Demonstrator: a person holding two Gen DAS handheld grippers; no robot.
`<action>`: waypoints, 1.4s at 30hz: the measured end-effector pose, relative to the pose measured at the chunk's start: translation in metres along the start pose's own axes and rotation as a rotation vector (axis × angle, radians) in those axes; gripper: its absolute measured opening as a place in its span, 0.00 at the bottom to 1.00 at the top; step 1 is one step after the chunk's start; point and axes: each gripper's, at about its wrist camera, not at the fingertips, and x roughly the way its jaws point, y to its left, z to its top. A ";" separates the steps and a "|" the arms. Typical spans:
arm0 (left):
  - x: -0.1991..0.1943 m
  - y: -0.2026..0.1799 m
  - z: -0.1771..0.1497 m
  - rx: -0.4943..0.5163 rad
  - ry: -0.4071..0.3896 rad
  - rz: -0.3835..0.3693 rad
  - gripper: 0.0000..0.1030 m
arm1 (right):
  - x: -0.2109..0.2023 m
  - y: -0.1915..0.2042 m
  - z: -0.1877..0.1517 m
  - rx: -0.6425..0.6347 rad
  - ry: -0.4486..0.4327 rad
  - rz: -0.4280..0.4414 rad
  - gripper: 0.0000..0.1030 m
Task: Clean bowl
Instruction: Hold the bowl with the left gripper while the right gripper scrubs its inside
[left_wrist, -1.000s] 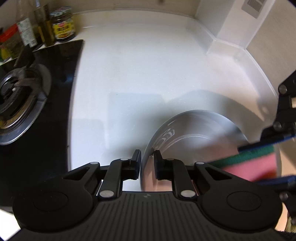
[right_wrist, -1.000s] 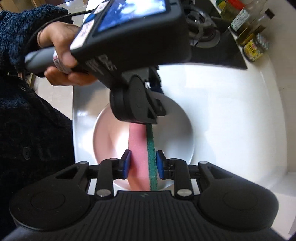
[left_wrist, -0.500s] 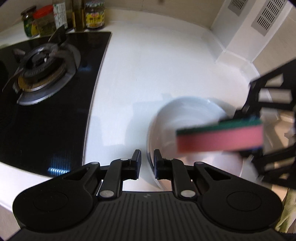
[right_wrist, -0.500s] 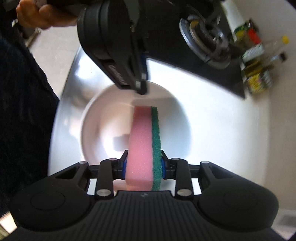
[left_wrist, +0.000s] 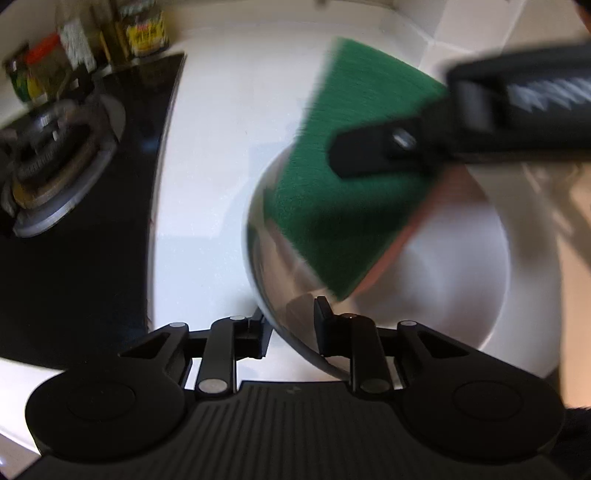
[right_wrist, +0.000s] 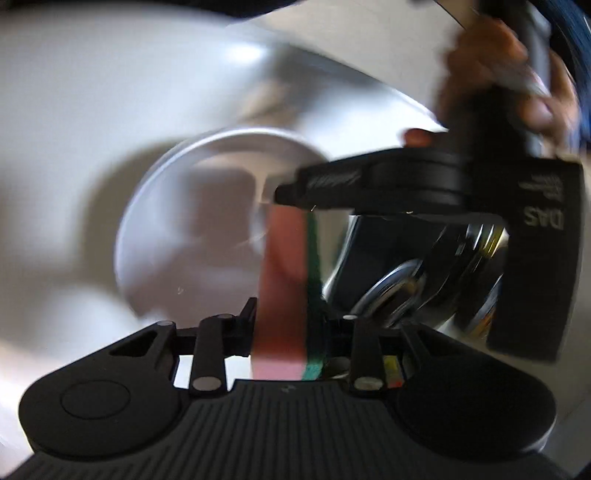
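Scrubbing is mid-way by my read; nothing shows the bowl finished, and rinsing or setting down looks left to do. White countertop (left_wrist: 221, 110) with a black gas hob (left_wrist: 74, 221) at left and condiment jars (left_wrist: 144, 29) behind. Steel bowl (left_wrist: 443, 258) is tilted over the counter, interior shiny, no visible residue, though blur hides detail. My left gripper (left_wrist: 291, 325) is clamped on its near rim. My right gripper (right_wrist: 288, 332) is squeezed on a pink-and-green sponge (right_wrist: 284, 280), green side facing up over the bowl's mouth in the left view.

gas burner (left_wrist: 55, 162), condiment jars (left_wrist: 144, 31), white countertop (left_wrist: 221, 147)
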 end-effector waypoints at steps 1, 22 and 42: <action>0.000 0.001 0.000 0.003 -0.005 0.002 0.25 | 0.005 0.004 0.001 -0.016 0.015 0.013 0.25; 0.020 0.003 0.021 -0.035 -0.089 -0.017 0.32 | 0.002 -0.075 -0.037 0.805 -0.141 0.761 0.26; 0.013 0.031 0.062 -0.141 -0.046 -0.109 0.20 | -0.070 -0.014 -0.123 1.861 -0.149 0.675 0.26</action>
